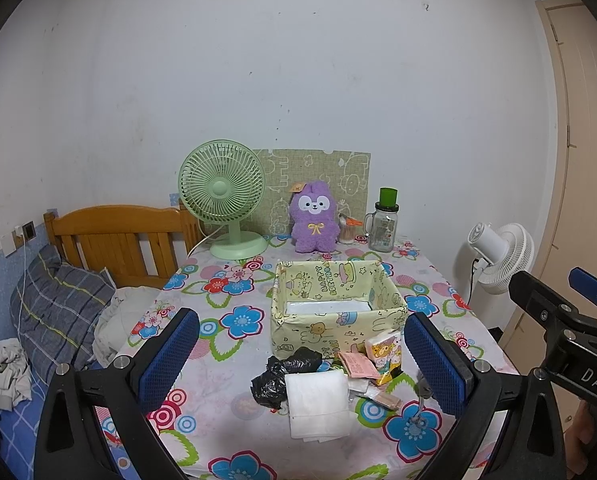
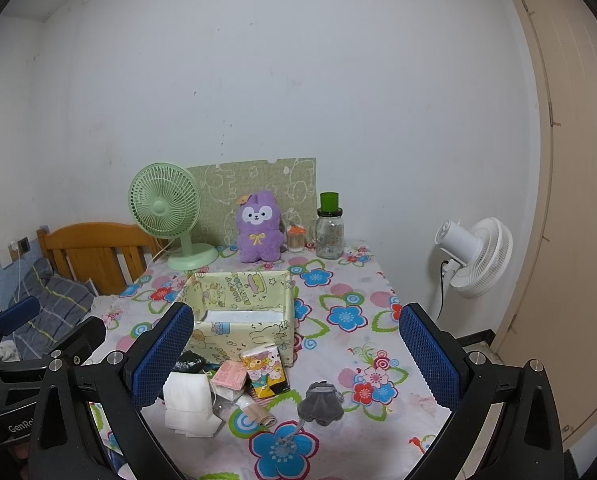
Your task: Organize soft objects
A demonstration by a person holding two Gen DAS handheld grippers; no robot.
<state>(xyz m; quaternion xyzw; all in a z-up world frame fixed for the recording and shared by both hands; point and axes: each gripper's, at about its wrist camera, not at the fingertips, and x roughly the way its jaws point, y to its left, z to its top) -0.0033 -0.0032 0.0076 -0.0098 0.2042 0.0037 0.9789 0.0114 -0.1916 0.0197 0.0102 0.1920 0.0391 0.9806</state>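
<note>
A yellow cartoon-print box (image 1: 336, 312) (image 2: 242, 312) stands open on the flowered table. In front of it lie a folded white cloth (image 1: 318, 404) (image 2: 190, 404), a crumpled black bag (image 1: 282, 374), a pink packet (image 1: 358, 364) (image 2: 228, 374), a tissue pack (image 1: 384, 352) (image 2: 264, 368) and a grey plush keychain (image 2: 320, 400). My left gripper (image 1: 302, 364) is open above the pile, holding nothing. My right gripper (image 2: 294, 360) is open above the pile too, empty.
At the back stand a green fan (image 1: 226, 200), a purple plush toy (image 1: 312, 216) (image 2: 258, 226) and a glass jar with a green lid (image 1: 384, 222). A bed with a wooden headboard (image 1: 114, 240) lies left. A white floor fan (image 2: 474, 256) and a door (image 2: 570, 200) are right.
</note>
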